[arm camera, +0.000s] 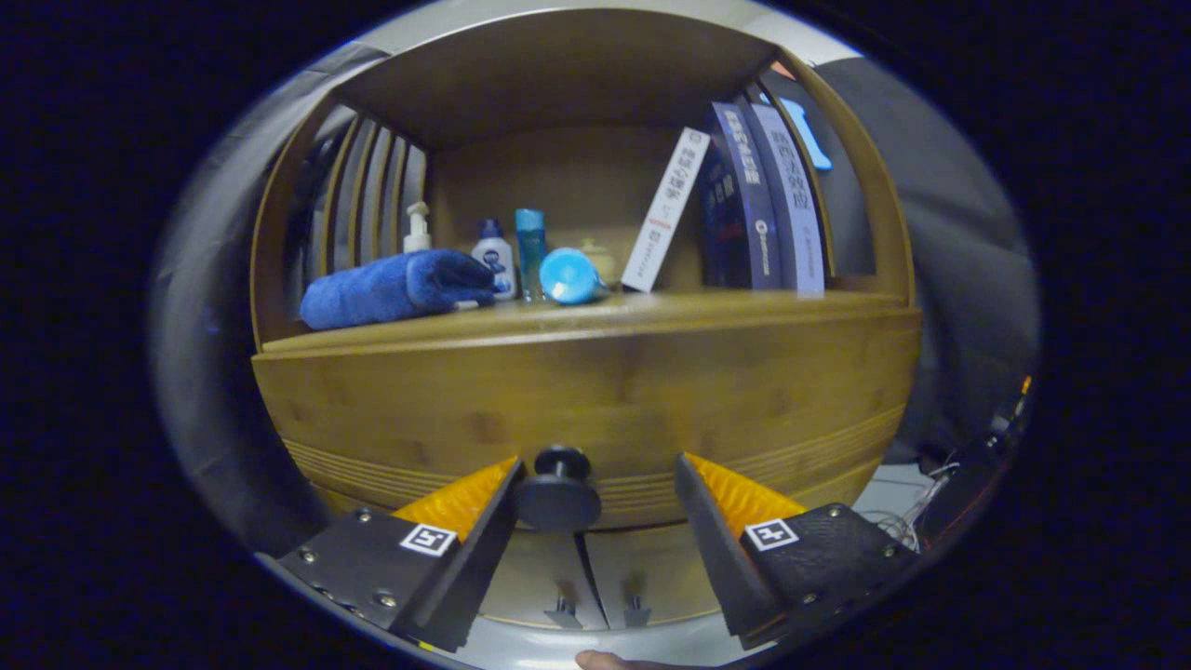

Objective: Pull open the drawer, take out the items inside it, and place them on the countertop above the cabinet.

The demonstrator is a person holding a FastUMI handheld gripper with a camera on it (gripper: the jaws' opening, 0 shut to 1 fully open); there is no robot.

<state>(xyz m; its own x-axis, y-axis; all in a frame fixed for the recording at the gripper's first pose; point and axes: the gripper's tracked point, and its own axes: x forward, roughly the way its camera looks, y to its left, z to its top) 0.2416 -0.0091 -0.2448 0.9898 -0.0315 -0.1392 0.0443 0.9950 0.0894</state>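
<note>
A wooden cabinet fills the scene, with its drawer front (595, 391) closed below the countertop shelf (651, 312). A dark round knob (558, 489) sticks out of the drawer front. My gripper (600, 479) is open, its fingers on either side of the knob; the left finger's pad (465, 498) is close to or touching the knob, the right finger (730, 498) stands well apart from it. The inside of the drawer is hidden.
On the countertop lie a rolled blue towel (395, 287), a pump bottle (417, 228), a white bottle (493, 256), a blue bottle (530, 247) and a blue round lid (569, 276). Several books (758, 209) lean at the right. Two lower doors with small handles (600, 609) sit below the drawer.
</note>
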